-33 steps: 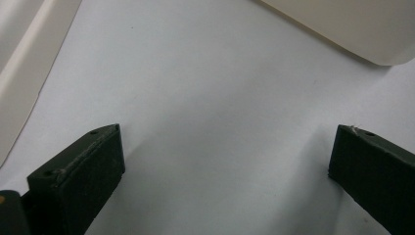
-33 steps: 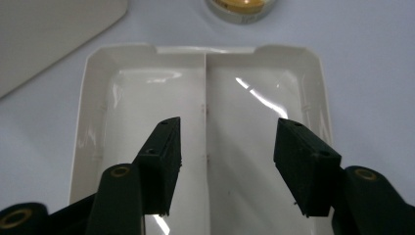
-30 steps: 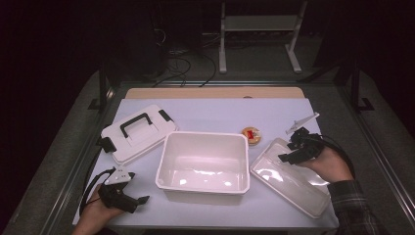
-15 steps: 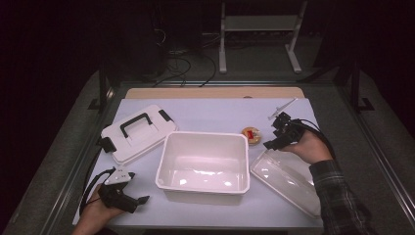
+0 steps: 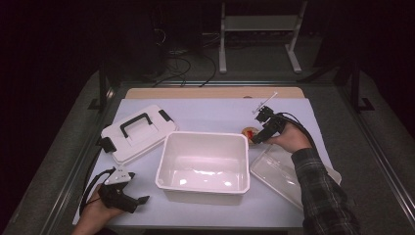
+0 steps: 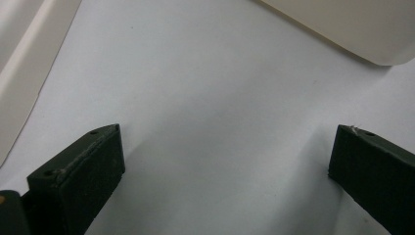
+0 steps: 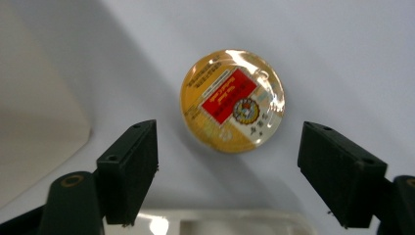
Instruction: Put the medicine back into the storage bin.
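The desk (image 5: 205, 115), covered with a pale sheet, carries everything; at its middle stands the large open white bin (image 5: 203, 161), its near wall towards the person; to the left of the bin, just beside its far corner, lies the white lid with a black handle (image 5: 138, 131), flat and turned at an angle; to the right of the bin, near its right wall, lies the clear plastic lid (image 5: 281, 171), partly under the person's plaid sleeve (image 5: 323, 196); the left gripper (image 5: 137, 200) rests low at the near left corner of the desk, well apart from the bin's front, and in the left gripper view its fingers (image 6: 78, 181) stand wide apart over bare sheet with nothing between them; the right gripper (image 5: 257, 138) hangs beyond the bin's far right corner, pointing down at the small round container (image 5: 250, 132), which sits on the sheet just beside that corner, between the bin and the clear lid's far end; in the right gripper view that amber, red-labelled container (image 7: 231, 100) lies just ahead of the gap between the fingers (image 7: 129, 171), untouched; those fingers have just been opening and now stand spread wide, clear of it on either side.
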Demonstrator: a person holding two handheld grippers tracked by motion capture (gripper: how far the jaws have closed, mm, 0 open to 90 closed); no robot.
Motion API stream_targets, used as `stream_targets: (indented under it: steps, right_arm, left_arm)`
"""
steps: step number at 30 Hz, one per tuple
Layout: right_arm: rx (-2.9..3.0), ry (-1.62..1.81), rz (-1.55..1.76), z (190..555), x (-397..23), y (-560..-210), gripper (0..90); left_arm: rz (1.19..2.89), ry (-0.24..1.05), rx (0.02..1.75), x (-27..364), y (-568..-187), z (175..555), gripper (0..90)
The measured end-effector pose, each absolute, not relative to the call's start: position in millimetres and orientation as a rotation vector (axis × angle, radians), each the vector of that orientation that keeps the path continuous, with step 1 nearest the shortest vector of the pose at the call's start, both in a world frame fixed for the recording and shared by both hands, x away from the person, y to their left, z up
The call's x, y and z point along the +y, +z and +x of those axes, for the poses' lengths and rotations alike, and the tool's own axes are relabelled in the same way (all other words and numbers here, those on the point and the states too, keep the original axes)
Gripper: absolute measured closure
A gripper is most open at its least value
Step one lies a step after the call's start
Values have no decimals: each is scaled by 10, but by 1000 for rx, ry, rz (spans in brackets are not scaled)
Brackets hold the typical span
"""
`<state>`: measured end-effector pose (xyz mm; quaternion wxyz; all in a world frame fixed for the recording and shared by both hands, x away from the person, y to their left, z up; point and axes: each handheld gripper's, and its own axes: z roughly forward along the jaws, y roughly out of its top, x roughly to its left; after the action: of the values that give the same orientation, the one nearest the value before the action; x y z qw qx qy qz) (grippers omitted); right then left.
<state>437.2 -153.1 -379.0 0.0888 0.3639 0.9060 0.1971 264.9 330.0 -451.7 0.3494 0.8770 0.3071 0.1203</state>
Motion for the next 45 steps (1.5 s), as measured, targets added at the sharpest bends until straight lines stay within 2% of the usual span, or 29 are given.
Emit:
stream_targets:
  steps: [5,14,27,33,35,45]
  right_arm:
    - [2683,519,1107,4528,-1458,-3889,142]
    - [2710,507,1162,4678,-1417,-4074,131]
    - [2751,520,1169,4681,-1366,-4121,133]
    - [2782,480,1164,4698,-1319,-4221,157]
    - [2774,453,1159,4695,-1312,-4237,190]
    - [2773,446,1161,4695,-1309,-4242,198]
  left_arm:
    - [2272,311,796,3301,-4517,2648,0]
    - [2271,310,797,3301,-4517,2648,0]
    - [2271,310,797,3301,-4517,2649,0]
    - [2271,310,798,3302,-4517,2649,0]
    - [2270,310,798,3302,-4517,2649,0]
    - [2270,309,798,3302,-4518,2649,0]
